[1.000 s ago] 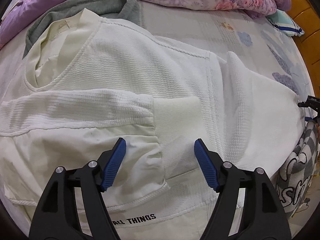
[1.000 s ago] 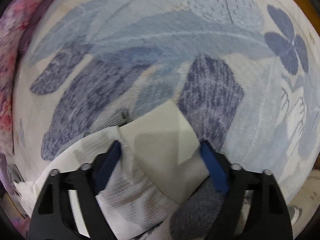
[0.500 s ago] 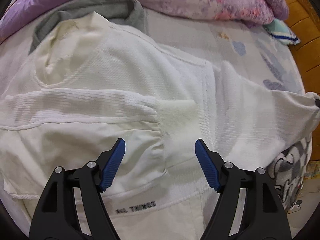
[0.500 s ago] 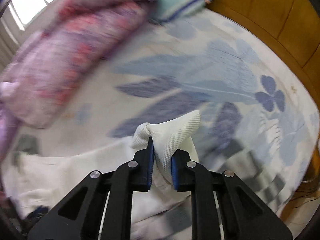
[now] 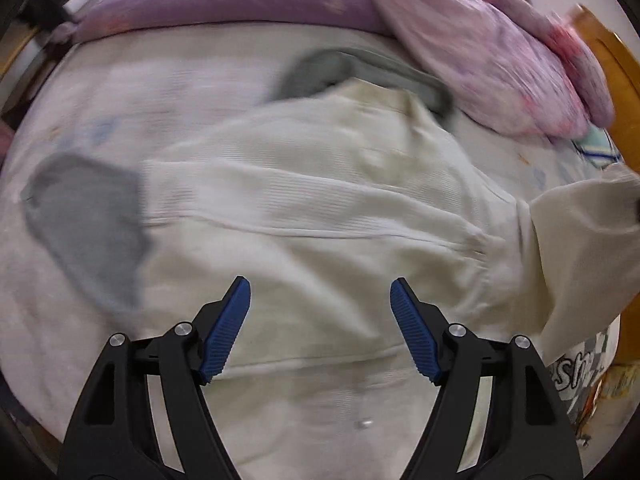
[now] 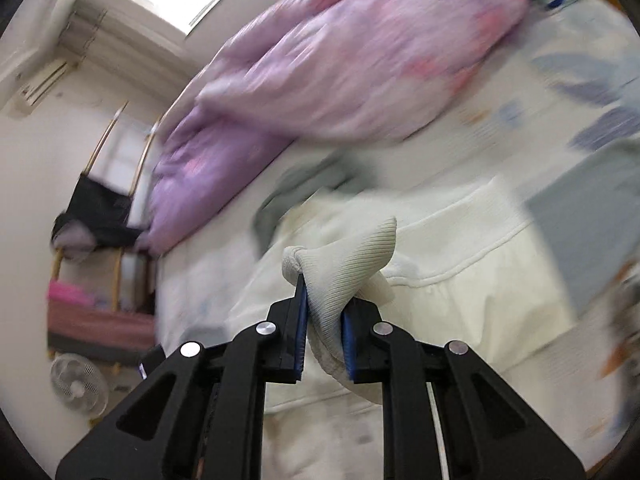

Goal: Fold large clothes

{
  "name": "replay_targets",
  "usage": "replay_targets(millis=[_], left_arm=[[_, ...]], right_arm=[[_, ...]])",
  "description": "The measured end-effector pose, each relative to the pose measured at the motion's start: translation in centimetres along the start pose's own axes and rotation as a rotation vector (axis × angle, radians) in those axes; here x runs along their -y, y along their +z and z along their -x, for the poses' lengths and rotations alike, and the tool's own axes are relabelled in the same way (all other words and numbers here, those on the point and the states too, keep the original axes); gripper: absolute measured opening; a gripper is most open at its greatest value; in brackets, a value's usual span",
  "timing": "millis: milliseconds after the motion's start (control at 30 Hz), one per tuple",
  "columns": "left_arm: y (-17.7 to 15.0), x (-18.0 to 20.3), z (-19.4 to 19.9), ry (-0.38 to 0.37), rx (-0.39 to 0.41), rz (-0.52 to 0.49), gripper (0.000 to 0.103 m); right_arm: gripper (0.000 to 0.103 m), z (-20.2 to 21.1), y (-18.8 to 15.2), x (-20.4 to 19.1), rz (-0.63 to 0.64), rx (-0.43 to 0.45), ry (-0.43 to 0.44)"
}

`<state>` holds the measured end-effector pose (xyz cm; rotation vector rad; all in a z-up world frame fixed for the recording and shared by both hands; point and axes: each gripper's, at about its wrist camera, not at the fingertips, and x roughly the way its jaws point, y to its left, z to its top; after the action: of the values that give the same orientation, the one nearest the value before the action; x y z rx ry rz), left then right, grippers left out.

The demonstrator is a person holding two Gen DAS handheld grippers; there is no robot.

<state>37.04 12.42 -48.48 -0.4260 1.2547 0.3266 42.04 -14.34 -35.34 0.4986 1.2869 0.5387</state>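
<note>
Closest in the right wrist view, the right claw [image 6: 323, 322] is seen clamped on the ribbed cuff [image 6: 344, 264] of the white sweatshirt [image 6: 460, 300]; a second ago that cuff lay flat on the bed sheet [image 6: 592, 52] between jaws that were still apart, and the jaws have just been closing, so the cuff is now pinched and bunched between the blue pads. The cuff is carried clear of the bed, and the sweatshirt's body is spread beneath and beyond it, which is judged to mean the second sleeve is being swung inward across the chest. In the left wrist view, the left claw [image 5: 320, 324] is held apart with nothing between its pads, above the lower front of the garment, and the picture is smeared where it was sharp a moment ago. The other sleeve [image 5: 304, 216] is already laid across the chest, its cuff end toward the right of the picture. At the right edge the lifted sleeve [image 5: 580, 248] is stretched taut. Farther off, a grey garment [image 5: 360, 72] is partly covered by the collar, and a purple quilt [image 5: 460, 28] is heaped beyond it.
</note>
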Motion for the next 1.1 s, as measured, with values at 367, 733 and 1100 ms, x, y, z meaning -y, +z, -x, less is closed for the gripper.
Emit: replay_targets(millis=[367, 733, 1100], left_arm=[[-1.5, -15.2, 3.2, 0.059, 0.000, 0.102, 0.073], [-2.8, -18.0, 2.2, 0.050, -0.033, 0.167, 0.075], [-0.9, -9.8, -1.3, -0.064, -0.051, 0.147, 0.075]], right_arm=[[0.014, -17.3, -9.1, -12.2, 0.025, -0.266, 0.012], [0.037, -23.6, -12.6, -10.7, -0.059, -0.433, 0.081], [0.041, -12.1, -4.4, 1.3, 0.014, -0.237, -0.139]])
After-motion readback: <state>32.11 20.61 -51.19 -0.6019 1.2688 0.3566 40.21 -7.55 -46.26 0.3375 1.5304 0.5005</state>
